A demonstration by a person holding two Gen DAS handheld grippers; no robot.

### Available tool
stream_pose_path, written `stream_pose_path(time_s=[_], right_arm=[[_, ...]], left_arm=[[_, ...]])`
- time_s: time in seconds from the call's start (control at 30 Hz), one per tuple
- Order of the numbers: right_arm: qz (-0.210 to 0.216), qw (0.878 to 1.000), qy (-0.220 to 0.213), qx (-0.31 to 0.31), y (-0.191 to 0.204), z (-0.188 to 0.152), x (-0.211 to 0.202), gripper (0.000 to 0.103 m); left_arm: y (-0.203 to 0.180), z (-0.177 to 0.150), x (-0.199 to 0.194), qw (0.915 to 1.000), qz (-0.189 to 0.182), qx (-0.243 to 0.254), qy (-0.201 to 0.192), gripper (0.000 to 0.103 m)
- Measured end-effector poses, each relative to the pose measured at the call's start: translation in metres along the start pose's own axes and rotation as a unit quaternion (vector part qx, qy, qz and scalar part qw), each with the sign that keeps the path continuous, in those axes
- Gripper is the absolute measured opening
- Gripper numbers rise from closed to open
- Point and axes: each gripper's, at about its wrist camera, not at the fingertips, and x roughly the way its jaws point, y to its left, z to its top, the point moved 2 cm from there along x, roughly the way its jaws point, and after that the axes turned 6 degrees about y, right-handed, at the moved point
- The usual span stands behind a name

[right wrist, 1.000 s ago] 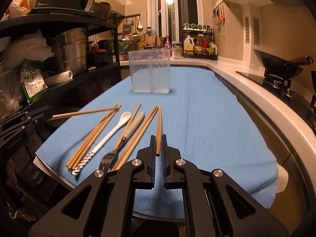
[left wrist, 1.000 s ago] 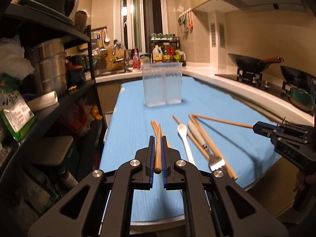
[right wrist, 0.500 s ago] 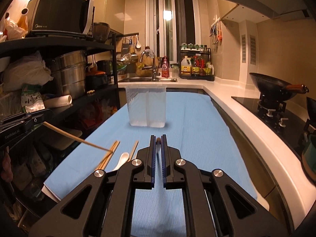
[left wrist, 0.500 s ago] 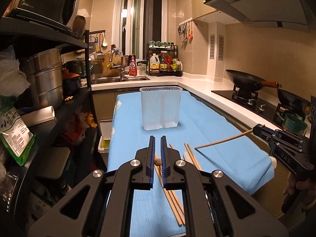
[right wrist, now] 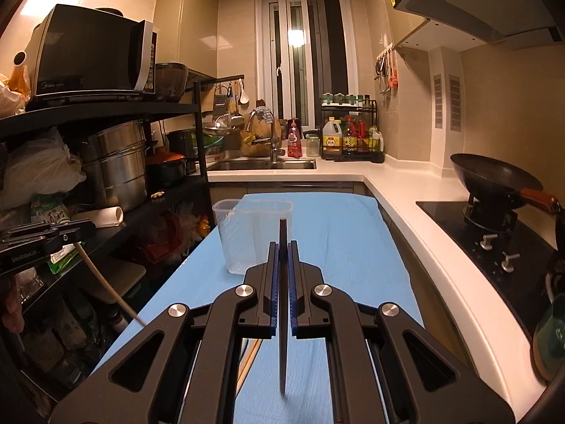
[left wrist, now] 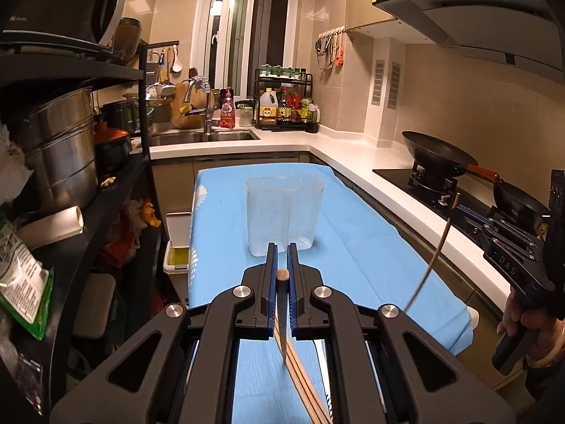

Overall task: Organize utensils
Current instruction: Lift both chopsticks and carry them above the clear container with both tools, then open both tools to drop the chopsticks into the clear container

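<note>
Clamping one chopstick point(left wrist: 282, 275) each: left claw point(left wrist: 281, 265), right claw point(right wrist: 282, 265); one container point(left wrist: 284, 212).

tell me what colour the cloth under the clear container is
Light blue; the cloth shows best in the right wrist view, spread beneath the clear container.

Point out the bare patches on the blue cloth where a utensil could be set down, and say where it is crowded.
Free: the blue cloth between the clear container and the white counter edge, and the strip behind the container toward the sink. Crowded: the near end under the left tongs, where loose chopsticks lie.
</note>
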Motion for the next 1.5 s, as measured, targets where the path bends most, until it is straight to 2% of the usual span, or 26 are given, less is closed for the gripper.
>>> stream_pose_path(time_s=[0.33,0.6,0.9,1.2,1.5], right_arm=[[0.027,0.999,-0.015,-0.007,0.012,0.077,0.016,0.005],[0.030,0.997,-0.063,-0.024,0.027,0.156,0.040,0.005],[0.028,0.995,-0.091,-0.028,0.031,0.204,0.092,0.005],[0.023,0.997,-0.074,-0.022,0.022,0.207,0.157,0.005],[0.021,0.999,-0.028,0.002,0.010,0.167,0.203,0.005]], left_arm=[[0.006,0.065,0.016,0.9998,-0.011,0.014,0.006,0.006],[0.010,0.148,0.038,0.9993,-0.006,0.024,-0.028,0.006],[0.003,0.209,0.073,0.9968,-0.004,0.044,-0.066,0.005],[-0.002,0.234,0.130,0.9957,-0.007,0.057,-0.073,0.006],[0.018,0.203,0.185,0.9983,0.008,0.044,-0.037,0.005]])
